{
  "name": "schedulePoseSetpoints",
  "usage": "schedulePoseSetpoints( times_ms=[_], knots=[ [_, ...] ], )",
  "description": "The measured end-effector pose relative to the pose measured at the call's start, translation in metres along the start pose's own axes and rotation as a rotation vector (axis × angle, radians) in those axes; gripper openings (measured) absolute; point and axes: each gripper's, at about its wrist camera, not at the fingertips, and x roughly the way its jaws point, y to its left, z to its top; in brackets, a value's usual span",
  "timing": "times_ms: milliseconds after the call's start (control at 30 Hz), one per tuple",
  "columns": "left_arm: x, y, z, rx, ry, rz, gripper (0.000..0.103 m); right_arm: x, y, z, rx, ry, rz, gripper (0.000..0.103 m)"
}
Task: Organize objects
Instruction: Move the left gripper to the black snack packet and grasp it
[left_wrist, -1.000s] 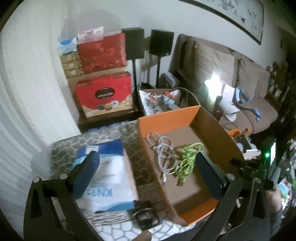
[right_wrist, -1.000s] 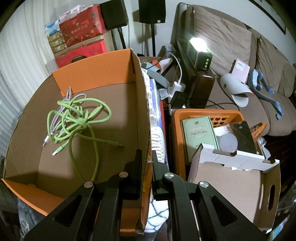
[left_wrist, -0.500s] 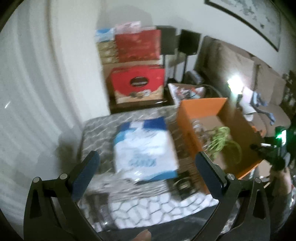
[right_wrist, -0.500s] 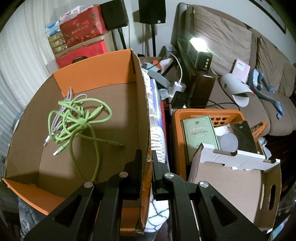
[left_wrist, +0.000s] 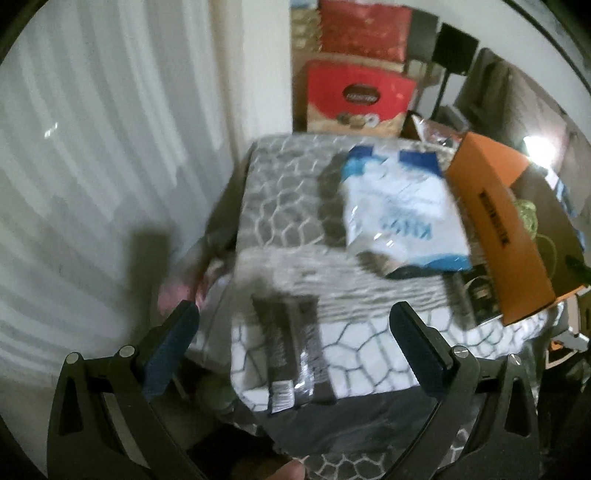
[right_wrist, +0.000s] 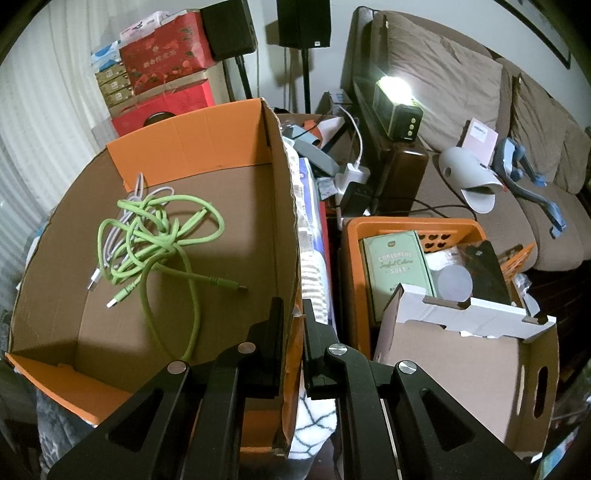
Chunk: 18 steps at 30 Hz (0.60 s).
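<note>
My left gripper (left_wrist: 291, 325) is open above the near left part of a patterned blanket (left_wrist: 280, 184). Between and below its fingers lies a dark flat packet (left_wrist: 291, 354) with a white label. Farther right rest a blue and white plastic bag (left_wrist: 399, 206) and the orange cardboard box (left_wrist: 495, 221). My right gripper (right_wrist: 293, 314) is shut on the box wall (right_wrist: 288, 206), pinching the near right side. Inside the box lie a tangled green cable (right_wrist: 159, 236) and a white cable (right_wrist: 110, 243).
Red gift boxes (left_wrist: 358, 92) stand stacked against the wall behind the blanket. A white curtain (left_wrist: 92, 147) hangs at the left. Right of the box are an orange crate (right_wrist: 410, 229) of items, a white-edged carton (right_wrist: 465, 347), a sofa (right_wrist: 480, 110) and a lit lamp (right_wrist: 395, 103).
The left gripper has swung left and downward, away from the box, and now hangs over the dark packet near the blanket's front edge. The right gripper and the box have stayed still.
</note>
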Motion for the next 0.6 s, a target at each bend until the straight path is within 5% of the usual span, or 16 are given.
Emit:
schedulePoseSetpoints(
  times_ms=[467,600],
  knots=[
    [0.055,0.004,-0.028,-0.062,0.082,-0.058,0.101,-0.001,-0.002,-0.001,-0.004,0.002,-0.004,0.007],
    [0.065,0.001,-0.033,-0.053,0.107,-0.043,0.081,-0.001,-0.002,-0.001,-0.004,0.002,-0.004,0.007]
  ],
)
